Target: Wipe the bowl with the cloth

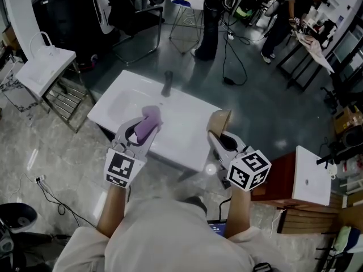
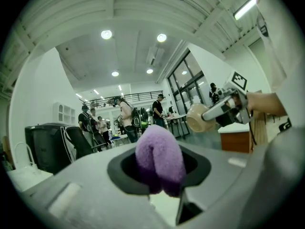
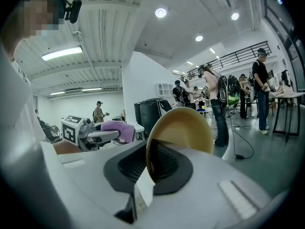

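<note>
A purple cloth (image 1: pixel 149 122) is bunched between the jaws of my left gripper (image 1: pixel 148 130), which is shut on it; it fills the middle of the left gripper view (image 2: pixel 159 157). My right gripper (image 1: pixel 218 130) is shut on the rim of a tan bowl (image 1: pixel 219 121), held on edge with its hollow turned away from the right gripper's camera (image 3: pixel 183 130). Both are held above a white table (image 1: pixel 187 130), side by side and apart. Each gripper shows in the other's view: the bowl (image 2: pixel 199 118) at the right, the cloth (image 3: pixel 118 129) at the left.
A dark upright object (image 1: pixel 167 83) stands at the table's far edge. A white rack (image 1: pixel 42 69) is at the left, a brown cabinet with a white top (image 1: pixel 309 177) at the right. People stand in the back of the room.
</note>
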Motion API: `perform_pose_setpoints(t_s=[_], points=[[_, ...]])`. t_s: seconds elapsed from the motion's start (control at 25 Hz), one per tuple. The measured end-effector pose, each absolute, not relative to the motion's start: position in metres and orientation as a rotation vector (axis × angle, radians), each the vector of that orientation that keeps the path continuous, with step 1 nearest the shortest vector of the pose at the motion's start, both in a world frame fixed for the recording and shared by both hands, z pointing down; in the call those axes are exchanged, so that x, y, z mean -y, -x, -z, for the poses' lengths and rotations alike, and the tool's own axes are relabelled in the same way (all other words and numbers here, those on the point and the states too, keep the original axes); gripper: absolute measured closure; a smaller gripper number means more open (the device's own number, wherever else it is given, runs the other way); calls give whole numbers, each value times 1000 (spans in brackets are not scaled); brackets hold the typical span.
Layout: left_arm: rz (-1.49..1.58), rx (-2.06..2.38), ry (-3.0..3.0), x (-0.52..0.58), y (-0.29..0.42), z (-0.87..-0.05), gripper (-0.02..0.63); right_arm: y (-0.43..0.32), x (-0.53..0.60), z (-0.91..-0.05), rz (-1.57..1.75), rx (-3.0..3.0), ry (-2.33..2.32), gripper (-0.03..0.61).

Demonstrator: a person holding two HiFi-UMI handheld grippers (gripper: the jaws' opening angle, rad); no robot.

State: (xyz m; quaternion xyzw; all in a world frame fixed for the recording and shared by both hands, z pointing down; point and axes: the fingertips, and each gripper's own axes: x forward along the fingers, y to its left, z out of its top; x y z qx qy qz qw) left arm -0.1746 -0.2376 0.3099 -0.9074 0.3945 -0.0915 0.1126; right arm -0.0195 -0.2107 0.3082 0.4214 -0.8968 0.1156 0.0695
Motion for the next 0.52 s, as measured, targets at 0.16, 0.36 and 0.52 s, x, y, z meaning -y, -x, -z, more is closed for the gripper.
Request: perform_pose_setpoints(t_s=[0.16,0.36,0.52], points=[[258,-1164,2669,235,174,-309,495,20,208,-307,-355,2703,-1261,563],[251,-1173,2670,231,173,-308,495,17,204,-309,-371,2703,-1265,563],[251,-1156,2671,227,169,-306,495,17,201,-309,-368,2704,-1267,564]])
